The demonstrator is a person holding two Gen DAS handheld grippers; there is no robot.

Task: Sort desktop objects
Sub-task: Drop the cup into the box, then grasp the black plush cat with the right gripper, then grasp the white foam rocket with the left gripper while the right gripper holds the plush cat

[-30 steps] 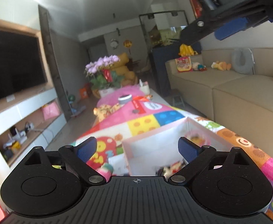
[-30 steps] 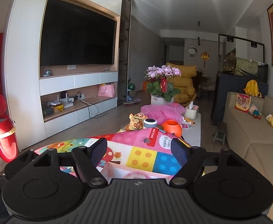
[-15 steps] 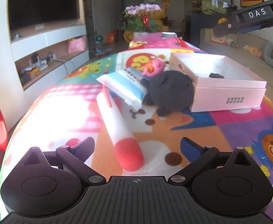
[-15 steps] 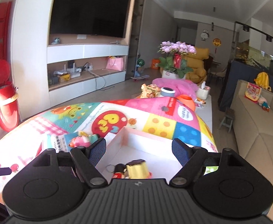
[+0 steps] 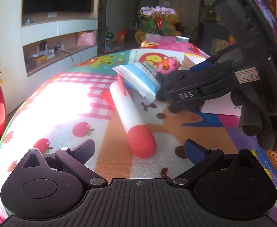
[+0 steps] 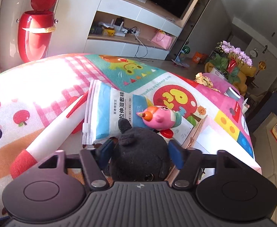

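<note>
A black plush toy (image 6: 138, 143) lies on the colourful mat beside an open pink-white box (image 6: 197, 130). My right gripper (image 6: 141, 150) straddles the plush. Its jaws are closing, and the blue pads (image 6: 107, 148) touch the plush on both sides. A pink toy (image 6: 159, 118) rests on a blue-white wipes pack (image 6: 108, 113) just beyond. A white foam stick with a red tip (image 5: 130, 113) lies in front of my left gripper (image 5: 140, 147), which is wide open and holds nothing. In the left wrist view the right gripper (image 5: 204, 87) and a gloved hand (image 5: 261, 124) cover part of the plush (image 5: 168, 79).
A red bin (image 6: 34, 36) stands on the floor past the table's left edge. A TV wall with open shelves (image 6: 130, 30) lies behind it. A flower pot (image 6: 231, 60) and small items sit at the table's far end. Sunlit mat (image 5: 62, 102) stretches left of the stick.
The right gripper dropped from above the box onto the black plush, and its jaws narrowed around it. The left gripper sank to the table's near end, then nearly held still.
</note>
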